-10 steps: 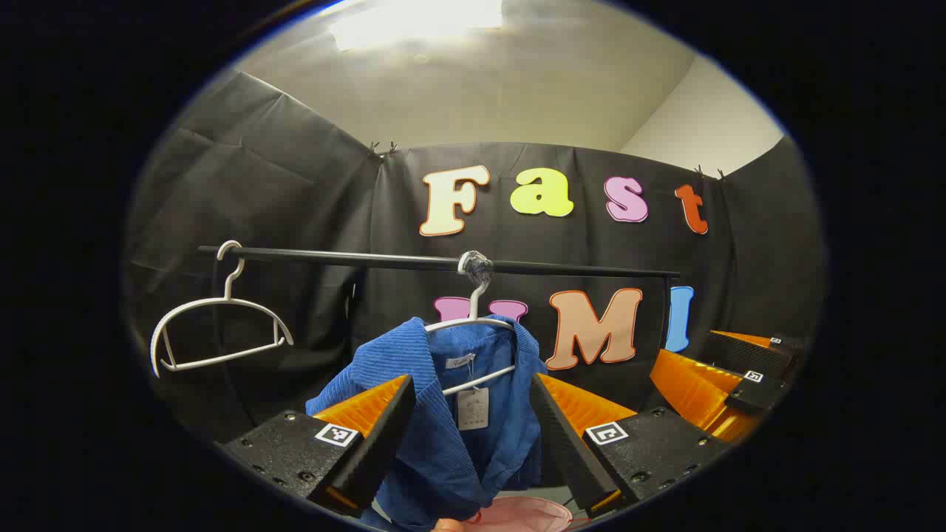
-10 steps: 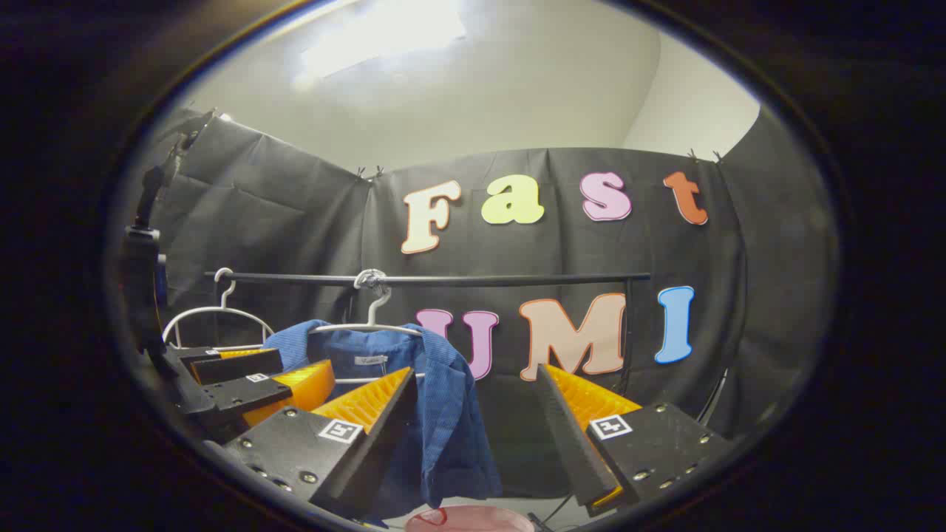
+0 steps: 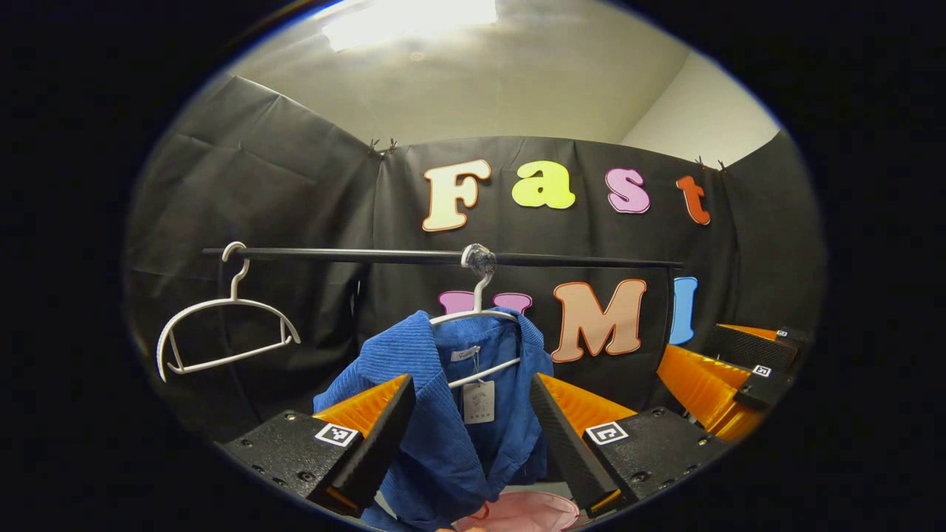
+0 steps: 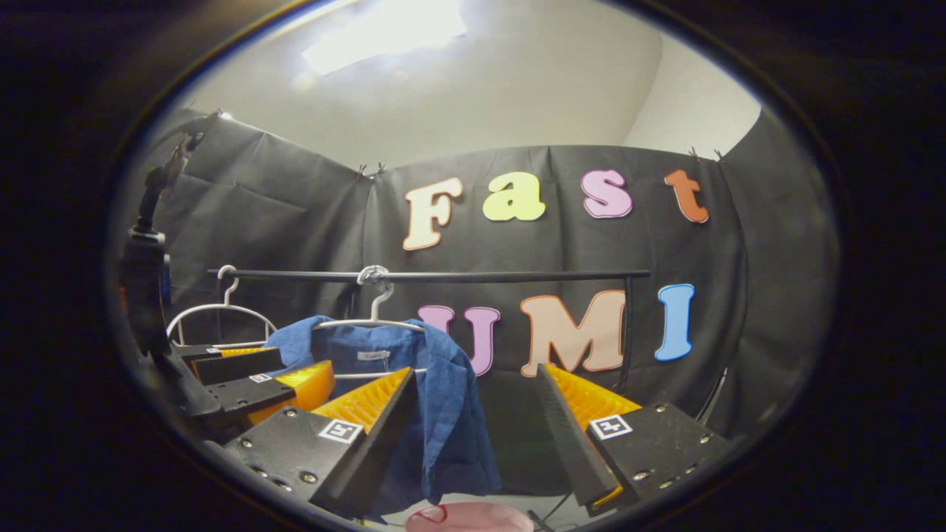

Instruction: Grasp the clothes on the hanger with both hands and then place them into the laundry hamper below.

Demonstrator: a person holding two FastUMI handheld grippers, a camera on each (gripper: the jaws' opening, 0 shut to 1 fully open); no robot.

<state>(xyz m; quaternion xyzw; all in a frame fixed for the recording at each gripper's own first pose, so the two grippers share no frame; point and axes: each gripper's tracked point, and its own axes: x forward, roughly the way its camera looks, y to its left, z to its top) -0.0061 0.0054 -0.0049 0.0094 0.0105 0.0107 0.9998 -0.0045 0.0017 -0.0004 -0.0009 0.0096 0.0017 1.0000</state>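
Hanging from a white hanger on a black rail, a blue corduroy jacket is facing the left tool in the left gripper view. The tool's jaws are standing wide apart, framing the jacket's collar and open front without touching the cloth. A paper tag is dangling inside the neck. An empty white hanger is sitting farther along the rail. Low in the view, a pink hamper is waiting beneath the jacket. The right tool is showing farther off, beside the jacket; from this angle I cannot tell how its jaws are set.

In the right gripper view, the right tool is also gaping wide and holding nothing, with the jacket hanging just past its one finger and the rail running above. The left tool is hovering near the jacket's far shoulder. The hamper's pink rim is peeking in at the bottom.

The jacket is looking soft, limp and light, likely to sag and slip off the hanger's thin wire once lifted. Judging by this, each tool is best closing on one shoulder near the collar, where the ribbed cloth is doubled and giving a firmer bite, so the garment is coming off the hanger evenly.
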